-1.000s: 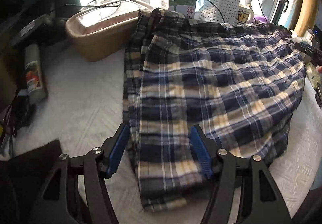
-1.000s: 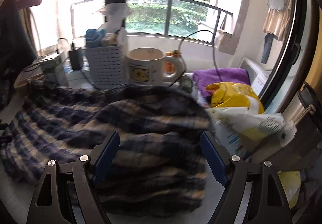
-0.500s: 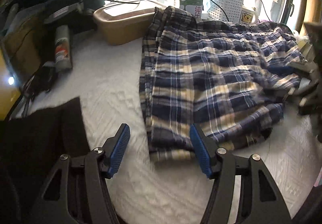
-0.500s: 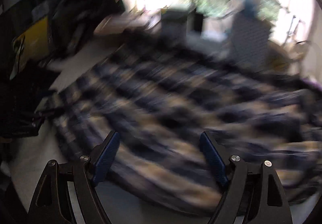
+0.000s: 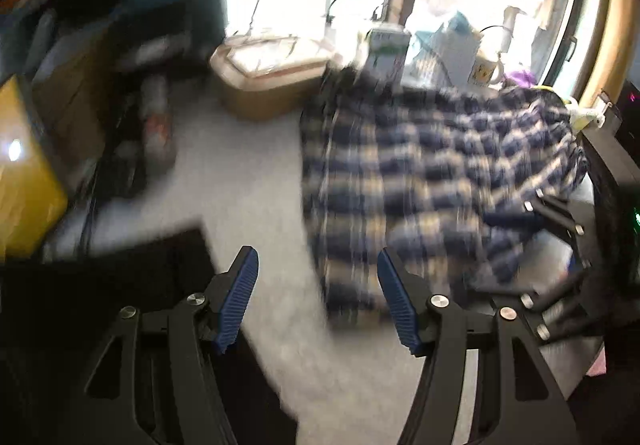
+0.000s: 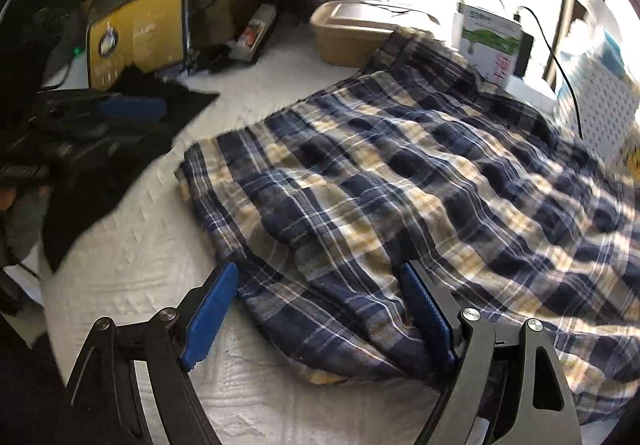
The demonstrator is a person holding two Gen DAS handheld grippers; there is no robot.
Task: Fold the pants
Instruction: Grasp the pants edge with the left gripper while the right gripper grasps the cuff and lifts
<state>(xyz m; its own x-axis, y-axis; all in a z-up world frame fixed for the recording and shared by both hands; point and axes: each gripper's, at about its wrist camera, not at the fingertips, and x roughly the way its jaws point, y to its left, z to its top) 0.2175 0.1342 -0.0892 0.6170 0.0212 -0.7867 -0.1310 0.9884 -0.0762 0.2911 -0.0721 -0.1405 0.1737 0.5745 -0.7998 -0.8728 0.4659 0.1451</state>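
Both my grippers are gaping: my right gripper [image 6: 316, 309] is straddling the plaid pants' [image 6: 400, 185] near edge on the white cover [image 6: 132, 265], unclenched; my left gripper [image 5: 318, 293], blurred, is showing only cover, pants just beyond.

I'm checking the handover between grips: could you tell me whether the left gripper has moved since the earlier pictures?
Yes. The left gripper has drawn back off the plaid pants toward the black cloth; the tan box looks farther off.

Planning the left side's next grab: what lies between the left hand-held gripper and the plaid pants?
Only bare white textured bedcover. In the left wrist view, the left hand-held gripper hangs open beside the blue-and-cream plaid pants, whose near hem is behind its right fingertip.
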